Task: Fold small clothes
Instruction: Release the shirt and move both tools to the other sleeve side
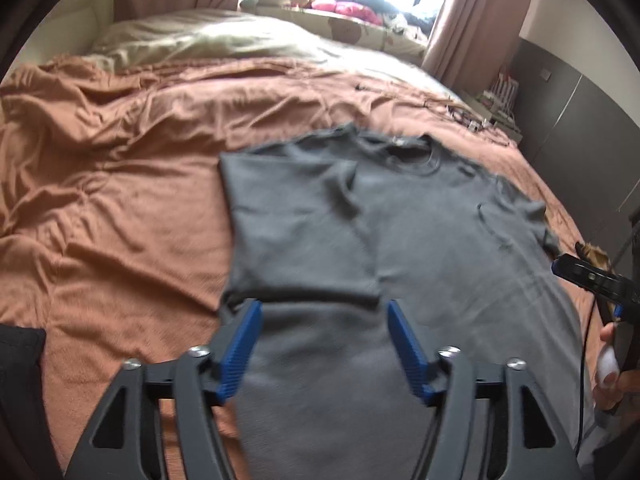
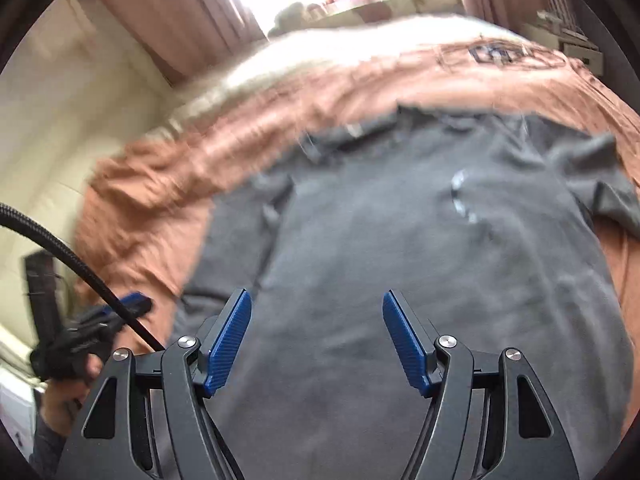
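Brown-orange cloth covers the one bed, with one pale cover at its far end under the window and two pink curtains at the sides. On the bed lies one dark grey T-shirt, spread flat on the brown cover. Its long axis runs from the cameras toward the window; the collar points to the window and the hem is near the tools. Its left side with that sleeve is folded over onto the body; the other sleeve lies out to the right. There are two tools: the left tool and the right tool both have blue pads spread apart, above the shirt, pinching nothing.
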Demonstrator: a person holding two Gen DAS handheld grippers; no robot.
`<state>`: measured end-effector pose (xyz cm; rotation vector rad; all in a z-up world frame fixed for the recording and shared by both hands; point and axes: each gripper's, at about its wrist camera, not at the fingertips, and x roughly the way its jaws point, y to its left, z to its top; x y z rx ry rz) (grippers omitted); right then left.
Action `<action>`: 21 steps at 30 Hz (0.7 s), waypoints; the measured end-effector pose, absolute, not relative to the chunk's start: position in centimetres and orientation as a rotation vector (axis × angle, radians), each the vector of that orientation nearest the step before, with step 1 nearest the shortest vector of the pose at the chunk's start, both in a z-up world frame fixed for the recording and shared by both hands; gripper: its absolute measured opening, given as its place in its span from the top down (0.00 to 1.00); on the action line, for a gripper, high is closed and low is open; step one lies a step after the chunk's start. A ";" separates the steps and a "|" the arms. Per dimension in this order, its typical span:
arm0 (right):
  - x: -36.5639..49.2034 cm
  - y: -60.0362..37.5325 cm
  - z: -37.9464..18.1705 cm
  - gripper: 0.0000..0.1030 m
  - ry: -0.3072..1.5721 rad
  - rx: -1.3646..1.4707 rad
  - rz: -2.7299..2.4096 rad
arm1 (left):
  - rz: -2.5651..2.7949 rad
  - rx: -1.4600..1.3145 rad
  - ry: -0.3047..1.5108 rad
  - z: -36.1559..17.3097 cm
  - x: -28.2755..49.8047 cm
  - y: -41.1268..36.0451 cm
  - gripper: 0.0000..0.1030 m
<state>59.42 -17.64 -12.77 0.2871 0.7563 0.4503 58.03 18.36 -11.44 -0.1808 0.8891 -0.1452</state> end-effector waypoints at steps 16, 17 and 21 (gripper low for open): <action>57.6 -26.5 -16.1 0.35 0.729 0.292 0.379 | -0.140 -0.151 0.824 -10.4 62.4 6.9 0.14; 57.7 -27.0 -16.4 0.35 0.741 0.306 0.388 | -0.144 -0.138 0.820 -10.5 62.7 5.7 0.14; 58.2 -30.4 -15.8 0.35 0.766 0.329 0.319 | -0.169 -0.123 0.792 -10.7 63.8 1.9 0.14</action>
